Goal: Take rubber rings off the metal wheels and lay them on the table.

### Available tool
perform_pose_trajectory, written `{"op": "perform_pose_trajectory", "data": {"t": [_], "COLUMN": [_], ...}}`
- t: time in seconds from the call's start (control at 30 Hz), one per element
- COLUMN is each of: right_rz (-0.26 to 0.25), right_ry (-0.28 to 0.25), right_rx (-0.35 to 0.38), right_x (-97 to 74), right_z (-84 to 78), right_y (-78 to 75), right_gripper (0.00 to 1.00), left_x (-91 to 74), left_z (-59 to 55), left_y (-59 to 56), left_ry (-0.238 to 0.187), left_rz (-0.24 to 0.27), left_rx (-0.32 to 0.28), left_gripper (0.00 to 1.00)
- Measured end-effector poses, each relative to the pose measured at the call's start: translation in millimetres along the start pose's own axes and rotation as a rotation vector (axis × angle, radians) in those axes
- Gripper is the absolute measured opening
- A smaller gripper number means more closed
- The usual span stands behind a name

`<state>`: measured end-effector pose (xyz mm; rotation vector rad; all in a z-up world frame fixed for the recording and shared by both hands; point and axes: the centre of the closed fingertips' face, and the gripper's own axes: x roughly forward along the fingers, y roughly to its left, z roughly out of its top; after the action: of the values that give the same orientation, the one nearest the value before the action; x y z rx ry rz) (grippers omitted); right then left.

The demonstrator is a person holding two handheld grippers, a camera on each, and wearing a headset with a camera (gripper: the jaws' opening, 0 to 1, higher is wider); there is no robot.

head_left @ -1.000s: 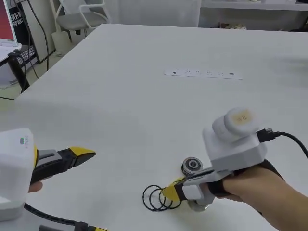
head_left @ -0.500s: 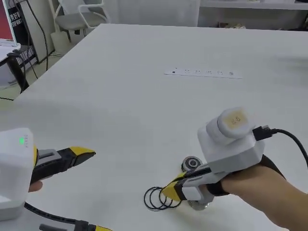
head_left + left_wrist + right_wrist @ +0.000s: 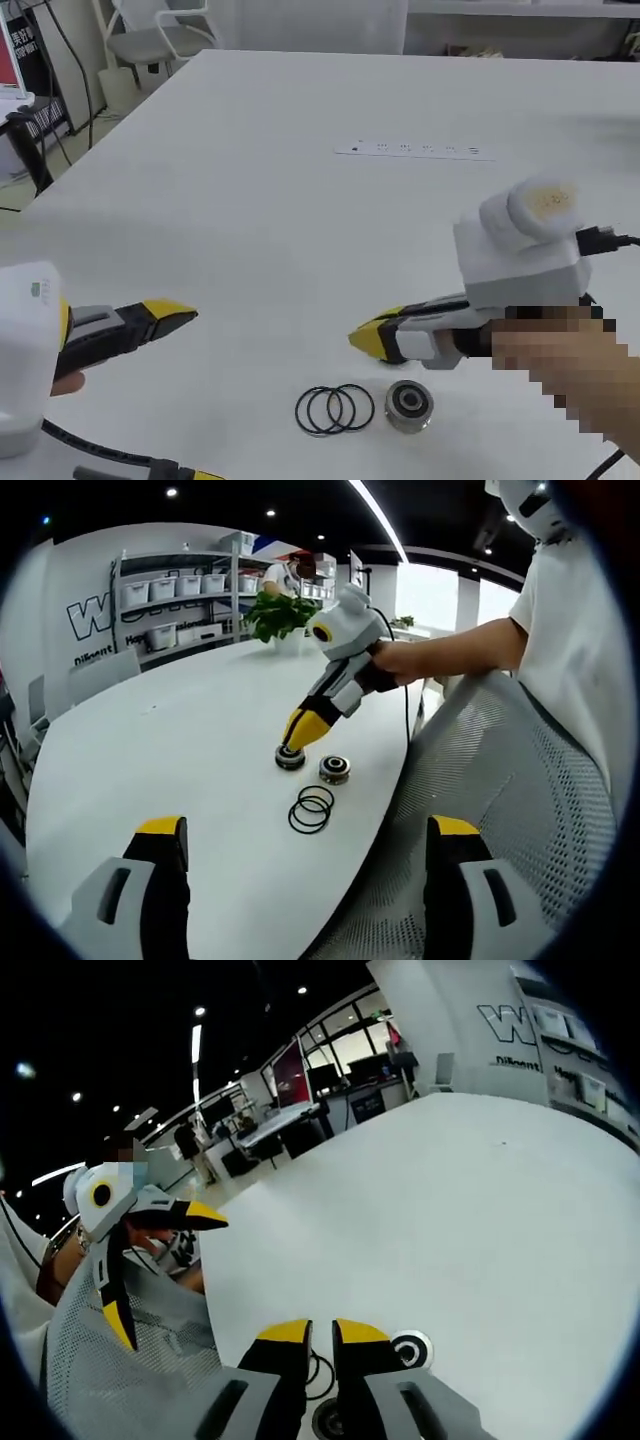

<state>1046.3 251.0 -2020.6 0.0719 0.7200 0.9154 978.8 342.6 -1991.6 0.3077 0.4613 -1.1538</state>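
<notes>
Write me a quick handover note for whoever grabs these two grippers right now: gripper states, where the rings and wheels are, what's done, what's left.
Left gripper: open, empty, held off to the left over the table.
Right gripper: fingers shut, holding nothing, tip close to the far wheel; contact unclear.
Rubber rings: overlapping loops lying flat on the table, beside the near wheel.
Done: those rings are laid down.
Left: check both wheels for a remaining ring; it is too small to tell here.
</notes>
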Motion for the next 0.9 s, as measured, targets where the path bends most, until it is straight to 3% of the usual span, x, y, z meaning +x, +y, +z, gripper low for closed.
{"op": "perform_pose_trajectory", "data": {"t": [0.27,0.37,0.63,0.9], "right_rz": [-0.053,-0.076,-0.111,-0.119], "right_ry": [-0.068,-0.072,-0.023,0.07], "right_rx": [0.001,0.008,-0.014,-0.076], "right_x": [-19.5,-23.6,-27.3,-23.0], "right_z": [10.3,8.7,-11.0,-39.2], "right_y": [-21.0,-29.1,-45.4,-56.3], "right_gripper": [0.07,0.07,0.09,0.17], "left_x": [-1.8,-3.0,5.8,29.4], "left_z": [23.2,41.0,84.1,111.6], "left_y": [3.2,10.1,14.2,15.8], "left_ry": [-0.018,-0.045,-0.116,-0.116], "left_rz": [-0.017,-0.01,-0.047,-0.097], "left_rx": [0.058,0.093,0.182,0.284], "left_gripper": [0.99,0.99,0.96,0.93]}}
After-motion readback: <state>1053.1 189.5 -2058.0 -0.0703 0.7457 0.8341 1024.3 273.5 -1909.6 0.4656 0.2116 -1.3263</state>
